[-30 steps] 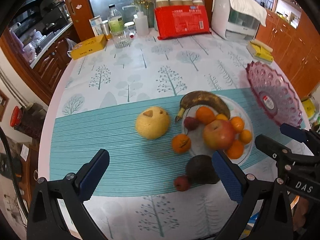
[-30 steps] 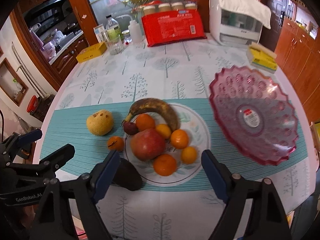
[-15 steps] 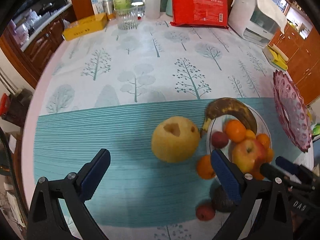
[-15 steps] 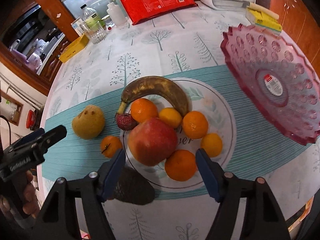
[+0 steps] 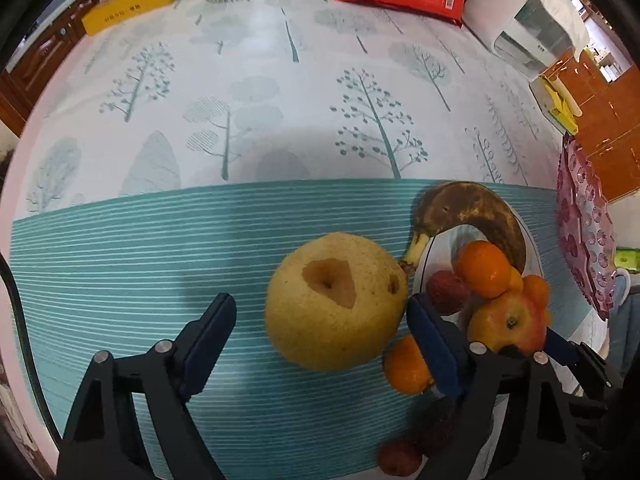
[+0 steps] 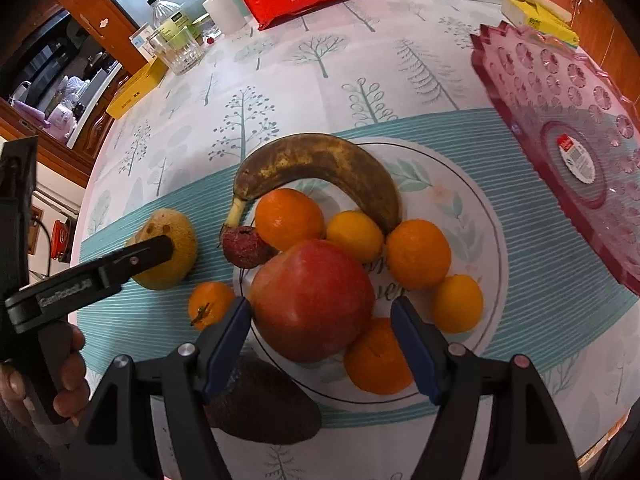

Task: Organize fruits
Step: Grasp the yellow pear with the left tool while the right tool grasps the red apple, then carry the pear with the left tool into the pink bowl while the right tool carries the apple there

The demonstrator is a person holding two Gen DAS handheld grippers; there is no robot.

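Left gripper [image 5: 320, 320]: pointed steeply down at the table; its jaws have just been closing, and a gap is still seen at the left pad.
Pear [image 5: 334, 300]: found between the left fingers on the tablecloth [image 5: 120, 264], close against the right pad; contact cannot be told.
Right gripper [image 6: 322, 320]: angled steeply down, fingers spread and lately drawn inward.
Apple [image 6: 312, 298]: framed between the right fingers on the white plate [image 6: 476, 216]; the left pad is nearly at its skin, the right pad stands apart.
Left hand [image 6: 60, 376]: seen wrapped around the gripper handle.
Pink dish [image 6: 568, 136]: set beyond the right finger, empty.
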